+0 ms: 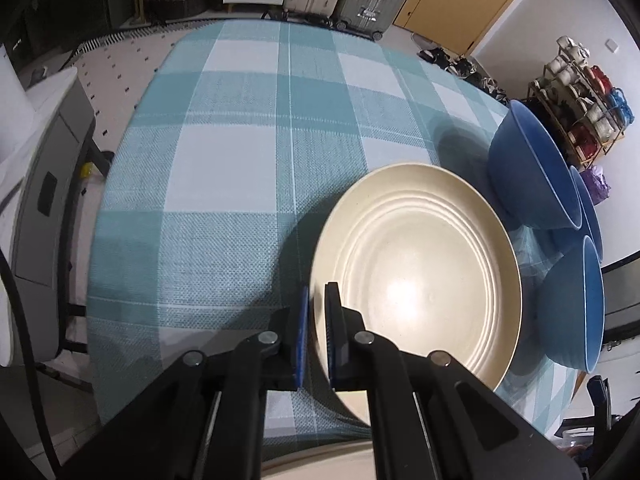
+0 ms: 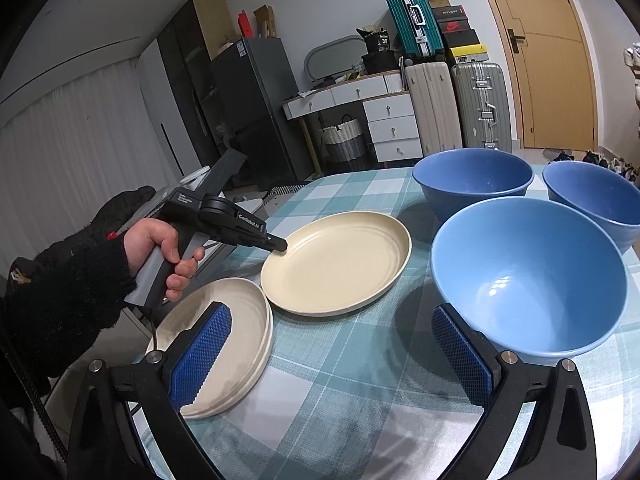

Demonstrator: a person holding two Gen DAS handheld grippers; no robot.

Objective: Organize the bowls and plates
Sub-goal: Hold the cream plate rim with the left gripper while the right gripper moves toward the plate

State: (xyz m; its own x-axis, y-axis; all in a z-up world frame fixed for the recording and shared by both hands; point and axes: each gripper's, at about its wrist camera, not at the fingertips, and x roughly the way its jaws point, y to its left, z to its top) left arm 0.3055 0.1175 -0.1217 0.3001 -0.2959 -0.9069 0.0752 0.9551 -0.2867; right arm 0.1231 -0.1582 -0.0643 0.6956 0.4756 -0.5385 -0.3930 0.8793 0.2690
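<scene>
My left gripper is shut on the near rim of a cream plate and holds it tilted, a little above the checked tablecloth. In the right wrist view the same gripper grips that plate at its left rim. A stack of cream plates lies just in front of it. Three blue bowls stand to the right: a near one, a far one and one at the right edge. My right gripper is open and empty above the cloth.
The table's left edge drops off to a grey cabinet. Suitcases, a white drawer unit and a wooden door stand beyond the table. A shoe rack stands behind the bowls.
</scene>
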